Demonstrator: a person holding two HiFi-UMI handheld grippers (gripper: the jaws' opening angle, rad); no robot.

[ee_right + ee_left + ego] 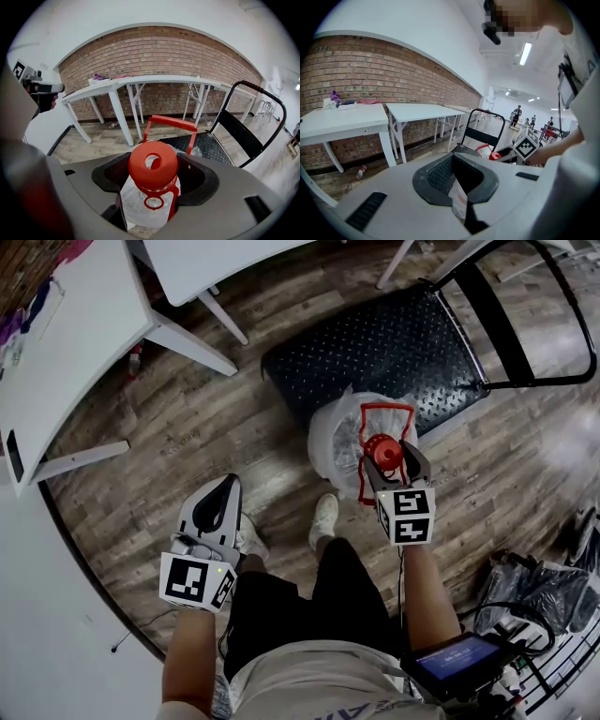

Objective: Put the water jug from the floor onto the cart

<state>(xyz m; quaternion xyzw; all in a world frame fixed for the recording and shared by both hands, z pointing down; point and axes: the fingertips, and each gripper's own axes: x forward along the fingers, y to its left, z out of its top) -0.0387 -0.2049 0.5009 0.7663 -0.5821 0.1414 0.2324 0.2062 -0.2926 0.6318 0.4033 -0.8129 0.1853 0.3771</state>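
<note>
Water jug point(339, 439) neck is clamped in right tool point(388, 458) near the cart point(375, 343); left tool point(227, 486) hangs closed.

There are 1 water jug point(337, 437), 1 cart point(394, 343), 2 white tables point(66, 362) point(206, 263) and 2 grippers point(228, 487) point(390, 456).

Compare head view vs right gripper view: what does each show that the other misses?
Head view only: the person's shoes, the marker cube on the right gripper, a lit screen at the waist. Right gripper view only: the jaws closed on the neck of the water jug, and the ring tab below its red cap. Both: the jug's red handle, the cart deck and its black push frame, white tables, wood floor, the left gripper.
</note>
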